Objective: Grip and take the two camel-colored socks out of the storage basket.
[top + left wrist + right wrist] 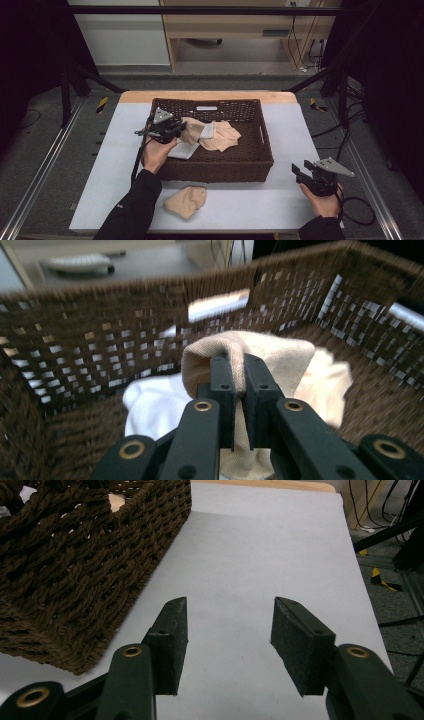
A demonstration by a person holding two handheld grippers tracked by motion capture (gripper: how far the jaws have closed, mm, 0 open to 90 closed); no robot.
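1. We are holding the left gripper [172, 131] over the near-left part of a dark brown wicker basket [220, 167], and its jaws are pinching a fold of a beige sock [192, 129]. In the left gripper view, the two black jaws are pressed together on that beige sock [260, 352], whose fabric is draping over the jaw tips and hanging down between them.
2. We are seeing the pinched sock inside the basket, lifted a little above the other cloth there; a white cloth [187, 148] is lying under and just beside it, against the basket's left wall.
3. We are seeing a second beige sock [222, 136] lying crumpled in the middle of the basket floor, touching the pinched one.
4. We are noting that the basket is sitting on a pale grey mat [285, 130] that is covering the table, with its far wall near the table's back edge.
5. We are seeing a third beige sock [186, 201] lying on the mat just in front of the basket's near wall, apart from both grippers.
6. We are resting the right gripper [300, 172] on the mat near the right front corner, well apart from the basket. In the right gripper view, its jaws are standing spread with bare mat between them, gripping nothing.
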